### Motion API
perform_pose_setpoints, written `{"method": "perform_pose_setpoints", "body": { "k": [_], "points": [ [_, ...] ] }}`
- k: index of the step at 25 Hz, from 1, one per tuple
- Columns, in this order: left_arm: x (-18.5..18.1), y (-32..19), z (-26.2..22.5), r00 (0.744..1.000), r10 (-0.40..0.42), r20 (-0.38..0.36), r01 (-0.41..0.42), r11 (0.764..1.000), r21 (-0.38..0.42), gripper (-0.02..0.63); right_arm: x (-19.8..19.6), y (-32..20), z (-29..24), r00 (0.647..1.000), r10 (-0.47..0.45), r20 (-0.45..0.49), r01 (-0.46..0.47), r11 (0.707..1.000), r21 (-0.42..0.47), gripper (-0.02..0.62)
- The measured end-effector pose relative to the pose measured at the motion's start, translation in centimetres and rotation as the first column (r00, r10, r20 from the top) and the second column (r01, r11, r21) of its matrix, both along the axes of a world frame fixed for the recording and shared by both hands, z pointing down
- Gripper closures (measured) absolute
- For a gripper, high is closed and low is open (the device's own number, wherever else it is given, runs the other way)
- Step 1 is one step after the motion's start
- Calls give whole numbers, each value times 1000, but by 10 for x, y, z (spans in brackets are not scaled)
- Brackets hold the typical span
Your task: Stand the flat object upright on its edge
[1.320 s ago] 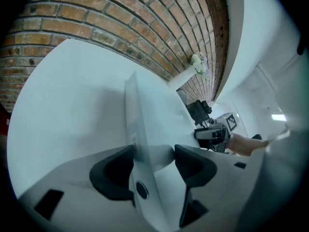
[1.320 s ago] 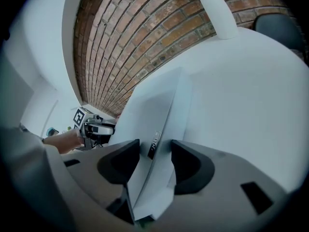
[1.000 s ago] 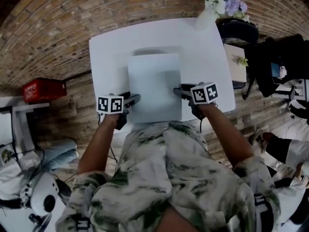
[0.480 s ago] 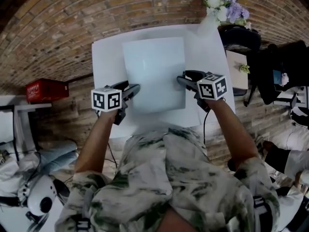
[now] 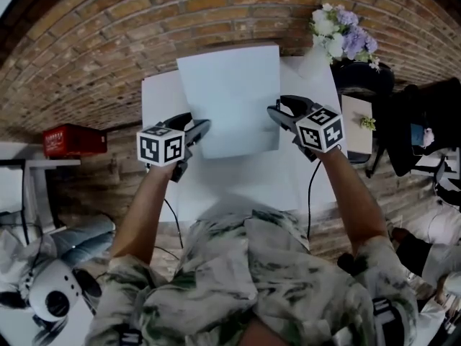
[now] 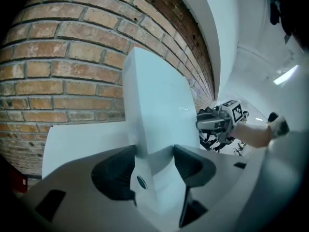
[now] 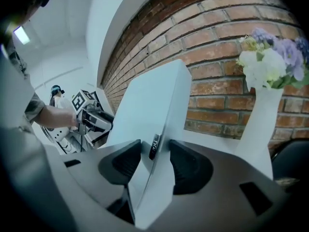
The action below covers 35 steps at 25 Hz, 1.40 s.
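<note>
While flat panel (image 5: 230, 99) leans, left gripper (image 5: 202, 130) and right gripper (image 5: 275, 114) fingers (image 7: 128, 164) clamp (opposite) side edges.

1. A white counter (image 5: 238, 182) stands against a brick wall (image 5: 108, 49).
2. A pale flat panel (image 5: 230, 99) is tilted steeply up over the counter, and its top edge overlaps the wall.
3. The left tool (image 5: 202, 128) grips the panel's left edge. The right tool (image 5: 274, 112) grips its right edge.
4. Whether the lower edge touches the counter cannot be determined.
5. A bunch of flowers (image 5: 344, 34) is at the counter's far right corner.
6. A red box (image 5: 70, 140) lies well to the left.
</note>
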<state>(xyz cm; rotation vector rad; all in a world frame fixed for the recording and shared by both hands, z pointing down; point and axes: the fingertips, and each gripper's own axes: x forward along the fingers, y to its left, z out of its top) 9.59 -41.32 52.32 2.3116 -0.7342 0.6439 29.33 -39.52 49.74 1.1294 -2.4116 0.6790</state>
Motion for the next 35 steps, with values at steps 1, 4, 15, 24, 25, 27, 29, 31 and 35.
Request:
{"method": "perform_pose_setpoints", "body": {
  "k": [1,4,15,24,25,27,29,31,35],
  "points": [
    [2,-7,-2,1000,-3,8,3,1000,16,337,3,-8,-2,1000,-4,-11,4,1000,19,388],
    [9,-30,-5,999,-13,45,10,998,68,339,9,-33,-8,998,-23,-57,28,996,81,389],
    [37,-114,-12,990,-58,125,24,965,263,341,36,-114,-5,988,-15,-153,52,968,243,397],
    [55,-170,12,980,-112,165,41,923,383,341,52,-166,16,972,20,-236,62,941,333,405],
    [57,-176,15,978,-120,170,43,917,397,341,54,-171,19,969,24,-248,63,938,340,405],
    [59,-186,20,975,-134,177,48,906,420,341,56,-179,23,963,32,-268,67,934,352,408],
    [60,-193,25,972,-150,182,58,899,433,341,56,-187,26,959,37,-281,72,927,369,410],
    [60,-197,32,970,-159,184,65,897,436,341,56,-191,29,956,42,-291,76,920,383,411],
    [61,-206,41,969,-165,182,67,890,451,341,56,-198,37,953,54,-297,72,916,396,413]
  ]
}}
